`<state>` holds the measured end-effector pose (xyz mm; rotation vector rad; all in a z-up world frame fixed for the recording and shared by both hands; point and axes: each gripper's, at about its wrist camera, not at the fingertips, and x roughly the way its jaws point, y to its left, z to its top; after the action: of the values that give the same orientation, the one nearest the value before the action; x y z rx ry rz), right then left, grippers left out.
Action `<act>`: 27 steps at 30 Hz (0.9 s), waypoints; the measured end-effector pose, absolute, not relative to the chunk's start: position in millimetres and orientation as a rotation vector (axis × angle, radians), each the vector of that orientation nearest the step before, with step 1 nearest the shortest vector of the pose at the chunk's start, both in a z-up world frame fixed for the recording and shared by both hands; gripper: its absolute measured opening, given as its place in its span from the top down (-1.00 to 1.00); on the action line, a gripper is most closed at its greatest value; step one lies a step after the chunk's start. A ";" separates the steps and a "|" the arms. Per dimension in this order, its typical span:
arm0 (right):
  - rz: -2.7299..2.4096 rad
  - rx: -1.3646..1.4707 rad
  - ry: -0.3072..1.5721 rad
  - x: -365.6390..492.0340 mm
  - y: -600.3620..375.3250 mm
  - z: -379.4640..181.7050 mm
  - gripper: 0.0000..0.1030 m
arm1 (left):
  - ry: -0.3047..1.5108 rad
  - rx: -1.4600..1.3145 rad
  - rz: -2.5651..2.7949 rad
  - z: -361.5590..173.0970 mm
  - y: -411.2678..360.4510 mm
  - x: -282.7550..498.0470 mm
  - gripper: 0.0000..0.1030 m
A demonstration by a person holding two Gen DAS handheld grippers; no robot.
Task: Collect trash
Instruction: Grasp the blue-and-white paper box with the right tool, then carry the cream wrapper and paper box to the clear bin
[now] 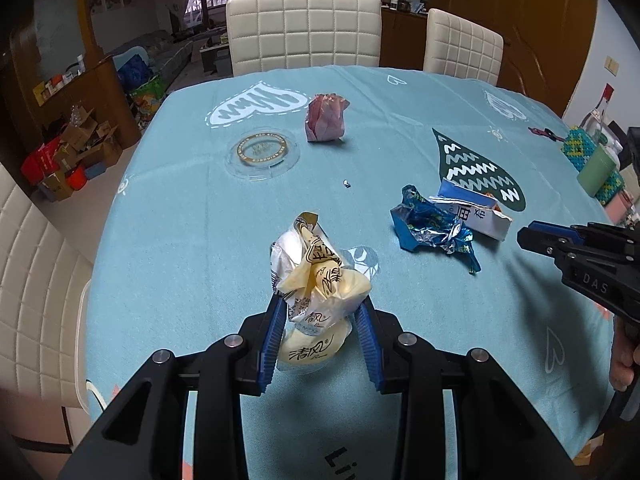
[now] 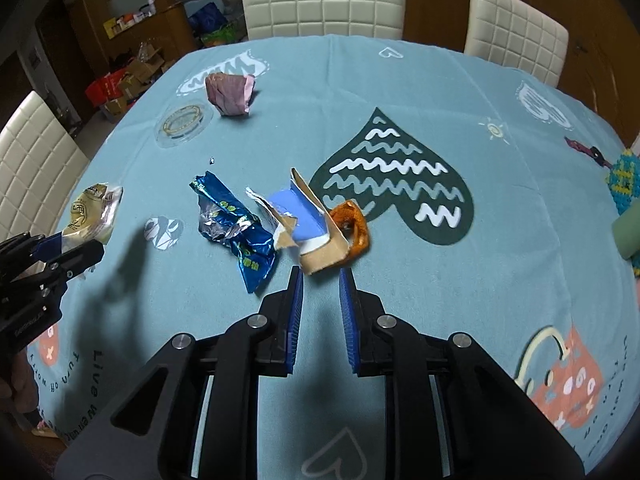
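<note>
On blue-clothed bench [image 1: 168,216], left gripper [image 1: 322,312] jaws pinching crumpled yellow wrapper [image 1: 320,276], right gripper [image 2: 320,280] jaws apart, empty, just short of torn carton [image 2: 304,224], blue foil wrapper [image 2: 236,228] beside it

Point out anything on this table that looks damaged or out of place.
The torn carton lies ripped open beside a crumpled blue foil wrapper, with orange peel against it. A crumpled pink paper and a clear plastic lid sit farther back. The left gripper holds a crushed tissue pack wrapper.
</note>
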<state>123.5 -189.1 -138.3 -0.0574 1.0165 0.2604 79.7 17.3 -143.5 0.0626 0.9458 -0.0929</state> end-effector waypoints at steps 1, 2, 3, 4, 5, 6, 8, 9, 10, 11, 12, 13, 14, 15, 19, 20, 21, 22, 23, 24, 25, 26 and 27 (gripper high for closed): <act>0.263 -0.063 1.018 126.6 -187.1 -139.9 0.50 | 0.950 0.060 -0.089 -144.6 18.3 80.9 0.33; 0.263 -0.068 1.015 128.5 -185.9 -140.5 0.37 | 0.953 0.058 -0.085 -145.3 19.2 82.1 0.33; 0.269 -0.072 1.010 130.9 -184.2 -141.2 0.20 | 0.955 0.056 -0.083 -145.6 19.9 83.1 0.33; 0.272 -0.073 1.007 132.3 -183.3 -141.6 0.05 | 0.958 0.057 -0.080 -146.4 21.0 84.9 0.33; 0.271 -0.073 0.998 133.9 -182.4 -141.9 -0.17 | 0.962 0.059 -0.076 -147.7 22.0 87.2 0.33; 0.274 -0.071 0.988 135.3 -182.0 -141.5 -0.15 | 0.964 0.060 -0.074 -148.2 22.2 89.1 0.33; 0.289 -0.089 0.991 139.5 -177.3 -144.2 -0.05 | 0.972 0.058 -0.068 -150.6 23.1 93.6 0.33; 0.291 -0.101 0.994 141.8 -175.2 -145.7 0.14 | 0.977 0.057 -0.067 -151.4 23.0 95.2 0.33; 0.302 -0.109 1.002 144.4 -172.8 -148.0 0.23 | 0.982 0.057 -0.066 -153.1 22.9 97.4 0.33; 0.309 -0.110 1.008 146.4 -171.5 -149.0 0.29 | 0.984 0.057 -0.066 -153.8 22.7 98.5 0.33; 0.317 -0.110 1.006 147.3 -170.4 -149.9 0.44 | 0.986 0.057 -0.066 -154.4 22.0 99.7 0.33; 0.323 -0.113 1.001 147.1 -169.5 -150.1 0.57 | 0.988 0.058 -0.067 -155.2 21.3 100.7 0.33; 0.343 -0.112 0.997 146.7 -167.9 -149.7 0.75 | 0.989 0.059 -0.068 -155.1 20.4 100.9 0.33; 0.349 -0.112 0.990 145.4 -167.1 -148.4 0.86 | 0.990 0.061 -0.070 -155.5 19.8 101.2 0.33; 0.380 -0.116 0.956 137.8 -163.0 -138.6 0.95 | 0.988 0.061 -0.069 -154.5 21.0 100.2 0.33; 0.388 -0.111 0.945 135.7 -162.2 -134.5 0.95 | 0.985 0.058 -0.067 -153.4 22.3 99.7 0.33; 0.393 -0.113 0.937 134.4 -160.6 -130.8 0.95 | 0.983 0.056 -0.065 -152.6 23.2 99.5 0.33; 0.396 -0.113 0.930 133.5 -158.8 -127.2 0.95 | 0.978 0.052 -0.062 -150.5 25.0 98.3 0.33; 0.402 -0.113 0.921 132.7 -155.9 -122.5 0.95 | 0.972 0.051 -0.059 -148.5 26.5 97.1 0.33; 0.408 -0.117 0.912 131.5 -153.2 -118.4 0.95 | 0.963 0.050 -0.056 -145.7 28.6 95.1 0.33; 0.412 -0.125 0.900 130.8 -149.9 -114.4 0.95 | 0.955 0.049 -0.052 -142.6 30.9 93.2 0.33; 0.427 -0.137 0.884 128.6 -142.9 -108.2 0.95 | 0.946 0.048 -0.047 -139.2 33.8 91.0 0.33; 0.439 -0.146 0.876 127.6 -137.4 -104.5 0.95 | 0.938 0.047 -0.041 -136.1 37.3 88.6 0.33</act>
<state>127.6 -137.4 -104.5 -0.1458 0.8760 0.4393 88.6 37.3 -136.1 0.0470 0.9377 -0.0407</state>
